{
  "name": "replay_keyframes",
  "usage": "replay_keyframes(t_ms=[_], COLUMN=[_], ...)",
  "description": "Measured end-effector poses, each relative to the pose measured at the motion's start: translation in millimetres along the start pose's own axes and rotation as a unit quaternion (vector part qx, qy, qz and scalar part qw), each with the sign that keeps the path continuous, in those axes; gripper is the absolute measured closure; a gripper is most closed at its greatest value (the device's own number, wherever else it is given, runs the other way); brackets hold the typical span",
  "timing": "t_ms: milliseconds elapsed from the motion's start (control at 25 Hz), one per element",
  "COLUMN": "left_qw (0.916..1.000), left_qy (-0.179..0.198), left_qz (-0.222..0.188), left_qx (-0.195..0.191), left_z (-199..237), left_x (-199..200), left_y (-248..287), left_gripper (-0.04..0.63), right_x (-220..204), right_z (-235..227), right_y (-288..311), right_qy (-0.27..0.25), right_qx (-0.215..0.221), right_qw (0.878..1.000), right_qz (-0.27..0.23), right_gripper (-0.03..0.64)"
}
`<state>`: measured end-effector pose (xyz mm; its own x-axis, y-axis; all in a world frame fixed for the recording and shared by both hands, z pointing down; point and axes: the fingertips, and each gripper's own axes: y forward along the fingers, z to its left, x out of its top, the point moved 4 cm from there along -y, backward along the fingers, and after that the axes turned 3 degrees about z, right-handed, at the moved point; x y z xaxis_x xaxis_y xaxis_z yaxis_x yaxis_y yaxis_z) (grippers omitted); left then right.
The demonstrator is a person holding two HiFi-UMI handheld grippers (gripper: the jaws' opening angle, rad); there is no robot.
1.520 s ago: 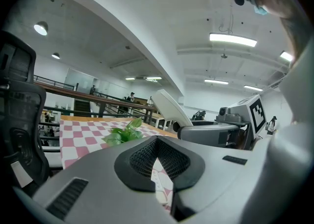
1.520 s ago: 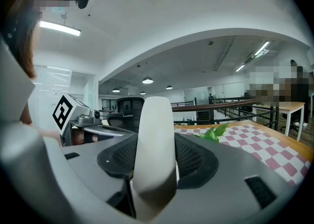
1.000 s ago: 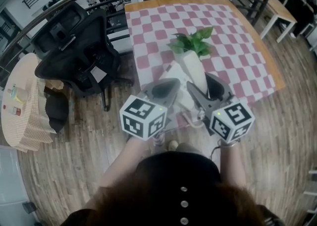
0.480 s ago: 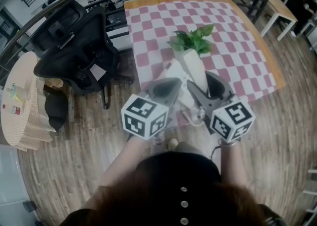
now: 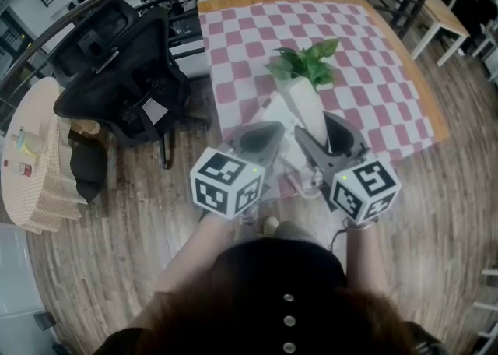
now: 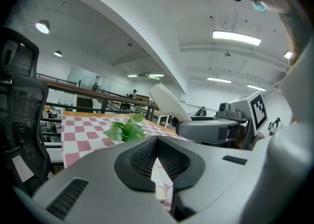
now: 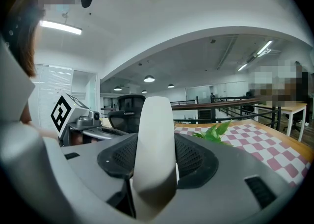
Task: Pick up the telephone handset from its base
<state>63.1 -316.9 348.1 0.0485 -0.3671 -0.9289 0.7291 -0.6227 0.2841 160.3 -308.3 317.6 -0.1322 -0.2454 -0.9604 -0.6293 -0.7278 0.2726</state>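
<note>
Gripping the handset [image 5: 306, 110] in right claw [image 5: 325, 137] — left claw [image 5: 261, 139] clenched, empty — plant [image 5: 305, 65] just beyond.

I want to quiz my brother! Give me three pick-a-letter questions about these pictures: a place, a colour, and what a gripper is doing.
1. Where is the green plant? A on the chair; B on the checked table; C on the floor.
2. The table's squares are: A blue and yellow; B green and black; C pink and white.
3. The right gripper is: A holding the white handset; B empty; C out of sight.
Answers: B, the plant stands on the checks; C, pink and white squares show; A, the handset sits between its jaws.
</note>
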Motion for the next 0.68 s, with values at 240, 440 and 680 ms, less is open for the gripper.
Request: replay_keyframes(t_ms=[240, 440, 680], left_qw=[1.0, 1.0, 0.9999], left_qy=[0.001, 0.002, -0.003], left_qz=[-0.001, 0.001, -0.004], left_qx=[-0.001, 0.003, 0.014], left_z=[-1.6, -2.3, 2.7], left_x=[1.9, 2.4, 1.2], left_y=[4.5, 5.1, 4.2], left_gripper=[0.589, 0.589, 0.589], right_x=[0.0, -1.0, -4.8], right_z=[-2.3, -6.1, -7.9], right_y=[-1.8, -3.2, -0.8], right_qy=[-0.001, 0.002, -0.001], right_qx=[-0.001, -0.001, 0.002], right_qw=[1.0, 1.0, 1.0], right_qz=[0.001, 0.001, 0.001], right_gripper=[0.396, 0.395, 0.395])
